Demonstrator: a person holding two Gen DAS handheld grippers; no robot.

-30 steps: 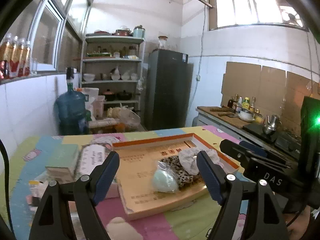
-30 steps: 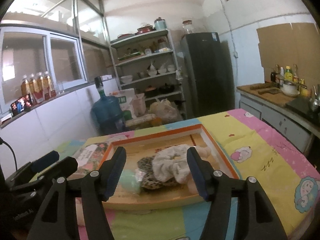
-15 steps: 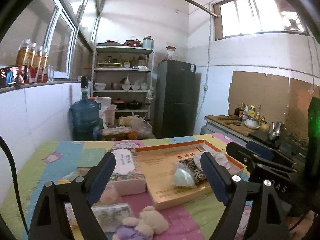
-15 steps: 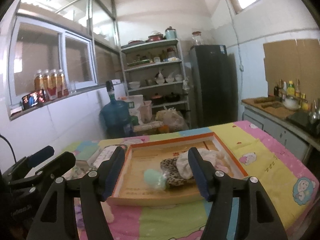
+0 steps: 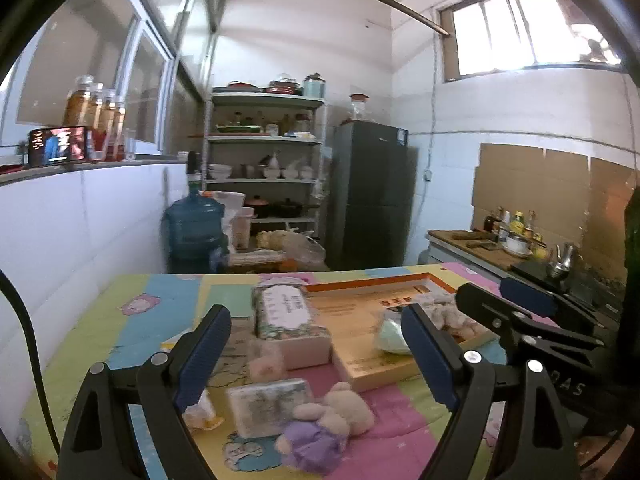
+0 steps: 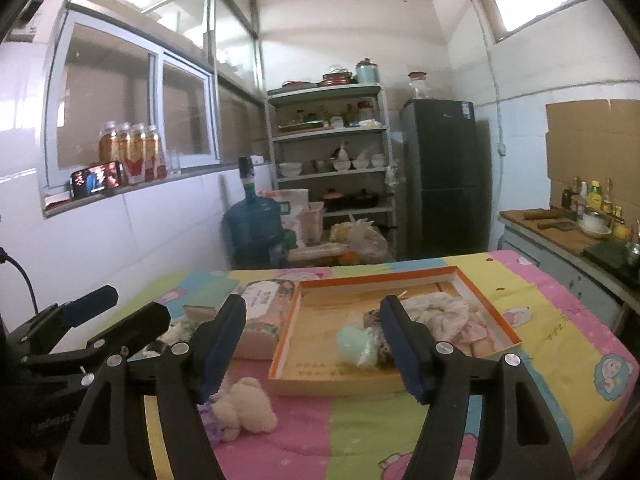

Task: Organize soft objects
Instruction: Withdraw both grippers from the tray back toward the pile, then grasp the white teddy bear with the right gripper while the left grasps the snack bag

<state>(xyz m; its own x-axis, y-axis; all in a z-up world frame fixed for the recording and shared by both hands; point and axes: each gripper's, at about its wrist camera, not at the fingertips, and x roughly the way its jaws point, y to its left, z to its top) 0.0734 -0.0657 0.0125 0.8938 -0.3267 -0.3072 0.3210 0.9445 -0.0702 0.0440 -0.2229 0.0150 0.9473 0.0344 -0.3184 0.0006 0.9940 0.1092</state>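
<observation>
While both hand-held grippers gape empty, the cartoon-print tablecloth (image 6: 520,304) fills a kitchen.

The near edge of the table (image 6: 360,440) lies mostly bare on its right half — pink, green and yellow cloth with nothing standing on it. Toward the left near corner a plush bear (image 5: 332,424) lies across the way, with a wrapped tissue pack (image 5: 272,404) touching it and a taller tissue box (image 5: 286,328) behind. The orange-rimmed tray (image 6: 400,376) fills the middle, its low wall a step to clear; its left part is bare board, while a pale green ball (image 6: 356,346) and cloths (image 6: 452,320) crowd its right part. The table's right edge is free — a strip of yellow and pink cloth beside the tray.
</observation>
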